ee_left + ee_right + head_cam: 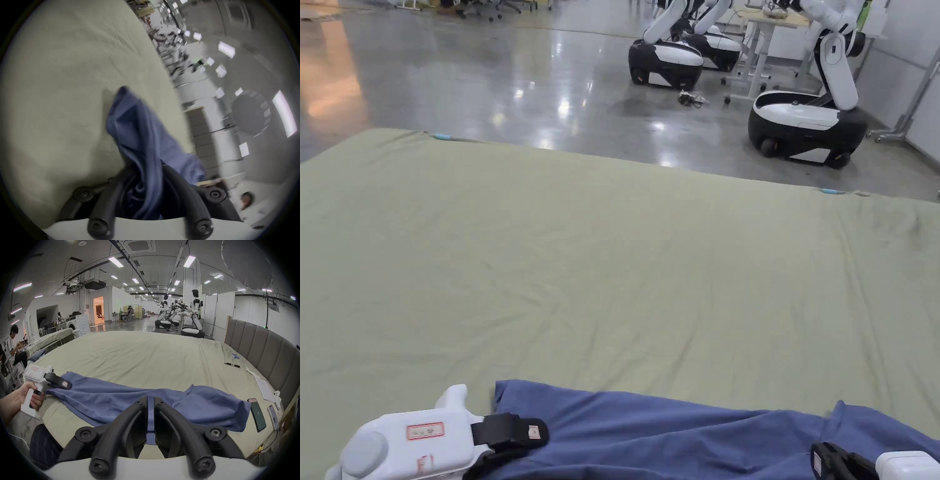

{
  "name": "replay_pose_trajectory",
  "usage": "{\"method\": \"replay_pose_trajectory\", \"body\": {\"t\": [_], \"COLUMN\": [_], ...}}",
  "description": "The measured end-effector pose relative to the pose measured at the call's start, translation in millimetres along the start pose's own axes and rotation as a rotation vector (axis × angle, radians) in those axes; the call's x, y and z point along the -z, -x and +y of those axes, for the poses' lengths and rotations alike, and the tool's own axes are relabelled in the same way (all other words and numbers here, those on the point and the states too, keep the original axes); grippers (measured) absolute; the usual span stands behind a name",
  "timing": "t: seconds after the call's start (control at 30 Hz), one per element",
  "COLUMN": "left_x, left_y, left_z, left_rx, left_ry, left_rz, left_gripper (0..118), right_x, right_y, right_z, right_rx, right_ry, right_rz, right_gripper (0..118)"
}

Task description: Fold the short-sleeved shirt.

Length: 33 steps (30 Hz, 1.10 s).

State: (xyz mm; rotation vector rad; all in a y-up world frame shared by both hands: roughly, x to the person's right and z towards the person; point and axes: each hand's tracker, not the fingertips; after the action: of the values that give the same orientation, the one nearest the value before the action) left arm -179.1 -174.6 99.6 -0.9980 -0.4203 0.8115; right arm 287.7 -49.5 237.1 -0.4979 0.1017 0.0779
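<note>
A blue short-sleeved shirt [675,431] lies crumpled along the near edge of a bed covered in a green sheet [612,262]. My left gripper [534,434] is at the shirt's left end, shut on bunched blue fabric [134,121] that runs out from between its jaws [146,168]. The right gripper view shows a hand holding that left gripper [65,383]. My right gripper [150,400] is at the near edge of the shirt [113,395]. Its jaws are almost together with a strip of blue cloth between them. In the head view it [831,459] sits at the bottom right.
Two phones [258,415], a sheet of paper [264,387] and a pen [232,365] lie on the bed's right side beside a padded headboard [259,345]. White wheeled robots [806,119] stand on the floor beyond. A person [13,340] sits at the far left.
</note>
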Motion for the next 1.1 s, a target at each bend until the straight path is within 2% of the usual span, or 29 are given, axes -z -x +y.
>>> {"method": "replay_pose_trajectory", "body": {"t": [0.03,0.07,0.13,0.17,0.23,0.4,0.43,0.53,0.6,0.67,0.8,0.9,0.97,1.0,1.03,1.07,1.1], "left_x": [-3.2,-7.8,-20.0,-28.7,-49.2,-85.1,-83.4,-74.9,-59.9,-26.9,61.1,116.4,127.0,122.3,116.6,109.7,98.0], "left_y": [-8.7,-16.2,-35.5,-37.4,-54.2,-72.4,-78.8,-120.5,-156.4,-193.2,-222.9,-206.7,-199.9,-202.1,-207.0,-213.1,-219.0], "left_z": [-5.9,-7.1,-7.7,-9.2,-8.6,-6.9,-7.1,-30.3,-49.4,-68.3,-92.0,-100.6,-104.1,-105.0,-105.1,-105.7,-105.3], "left_rx": [-0.017,-0.033,0.03,0.076,0.217,0.356,0.365,0.395,0.388,0.441,0.479,0.452,0.467,0.482,0.496,0.502,0.515], "left_ry": [-0.027,-0.041,-0.074,-0.098,-0.162,-0.266,-0.227,-0.251,-0.267,-0.214,-0.13,-0.032,-0.073,-0.084,-0.084,-0.068,-0.069], "left_rz": [-0.098,-0.08,-0.011,0.031,0.222,0.507,0.535,0.506,0.358,0.31,0.299,0.406,0.435,0.415,0.353,0.309,0.305], "left_gripper": [8,8,8,8,8,8,8,8,8,8,8,8,9,12,20,42,55], "right_x": [0.8,1.3,2.0,2.1,2.4,4.6,4.9,4.8,2.3,-0.2,-7.2,-15.2,-16.8,-17.0,-17.1,-17.0,-16.8], "right_y": [-0.4,-0.3,-0.3,-0.6,-1.2,-1.5,-1.5,-2.9,-5.5,-8.0,-18.1,-29.8,-34.4,-35.7,-36.8,-37.7,-38.4], "right_z": [0.2,0.1,-1.4,-1.5,-1.6,-0.9,-1.4,-3.3,-5.2,-8.6,-14.5,-17.2,-18.0,-18.4,-18.5,-18.4,-18.2], "right_rx": [0.008,0.012,0.016,0.019,0.023,0.017,0.016,0.019,0.03,0.035,0.062,0.108,0.11,0.107,0.104,0.1,0.096], "right_ry": [0.0,-0.001,0.001,0.0,0.003,0.006,0.004,0.002,-0.002,-0.007,-0.004,-0.014,-0.014,-0.016,-0.019,-0.021,-0.023], "right_rz": [0.002,0.003,0.005,0.007,0.019,0.024,0.022,0.025,0.033,0.039,0.043,0.042,0.038,0.037,0.038,0.041,0.043], "right_gripper": [9,9,9,9,9,9,9,9,9,9,9,9,9,9,9,9,9]}}
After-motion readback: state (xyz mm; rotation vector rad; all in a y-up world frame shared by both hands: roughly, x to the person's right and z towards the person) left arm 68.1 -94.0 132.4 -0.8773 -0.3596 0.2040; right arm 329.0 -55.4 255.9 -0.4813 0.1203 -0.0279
